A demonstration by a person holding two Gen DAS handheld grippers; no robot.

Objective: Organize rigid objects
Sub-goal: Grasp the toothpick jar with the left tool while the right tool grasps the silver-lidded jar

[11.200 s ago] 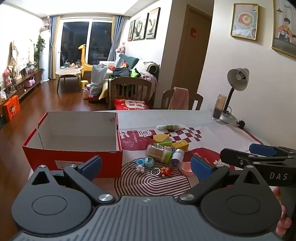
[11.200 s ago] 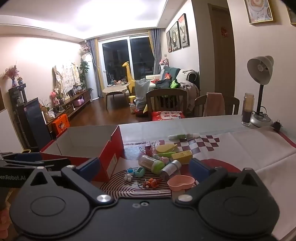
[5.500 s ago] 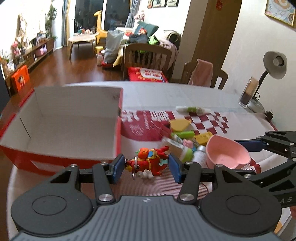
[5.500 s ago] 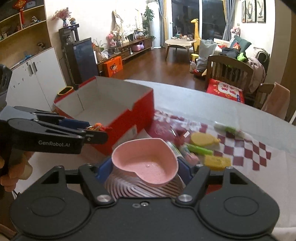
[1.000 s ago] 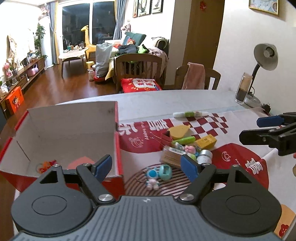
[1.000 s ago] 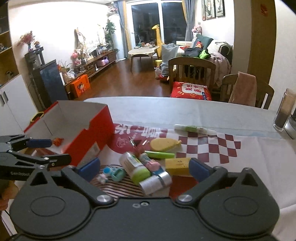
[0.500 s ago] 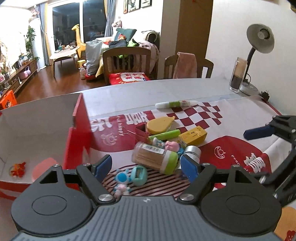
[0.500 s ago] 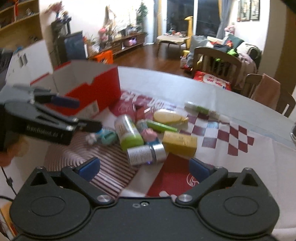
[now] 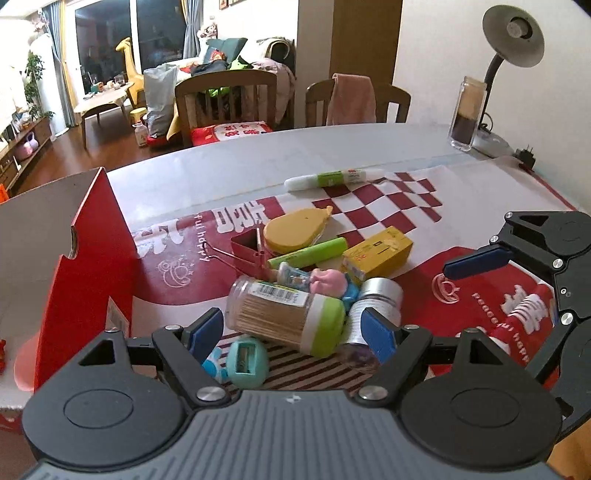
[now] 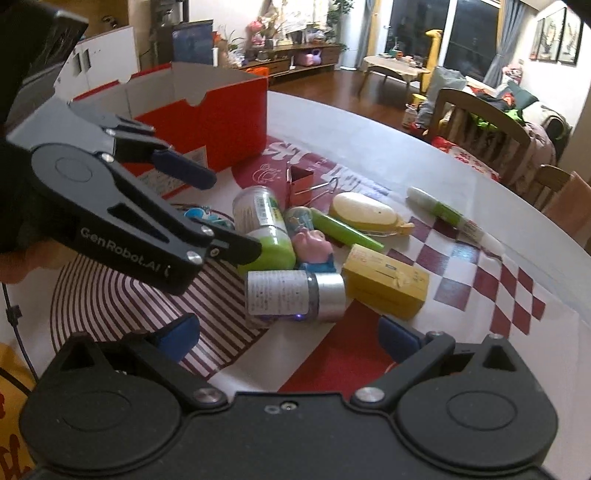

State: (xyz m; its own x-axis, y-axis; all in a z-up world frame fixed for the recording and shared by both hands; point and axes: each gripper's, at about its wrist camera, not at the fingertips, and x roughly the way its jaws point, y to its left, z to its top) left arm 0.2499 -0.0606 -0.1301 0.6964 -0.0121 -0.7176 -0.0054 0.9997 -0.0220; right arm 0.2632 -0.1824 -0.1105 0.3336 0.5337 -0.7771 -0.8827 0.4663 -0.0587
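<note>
Both tools tilted down, spread wide: left tool (image 9: 291, 330) over toothpick jar (image 9: 284, 314), right tool (image 10: 288, 338).

A home — a dining table (image 9: 369, 147) opens onto a living room: wooden chairs (image 9: 225, 99) at 12 o'clock, sofa (image 9: 229, 51) and coffee table (image 9: 103, 103) beyond at 11, desk lamp (image 9: 511, 44) at 2 — framed pictures (image 10: 557, 35) on the wall.

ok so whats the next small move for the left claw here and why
Probably ease the left claw a little further down and close it on the toothpick jar. The claw is open and empty, and the jar lies on its side right between the pads, on top of the pile and next to the red box where sorted items go.
</note>
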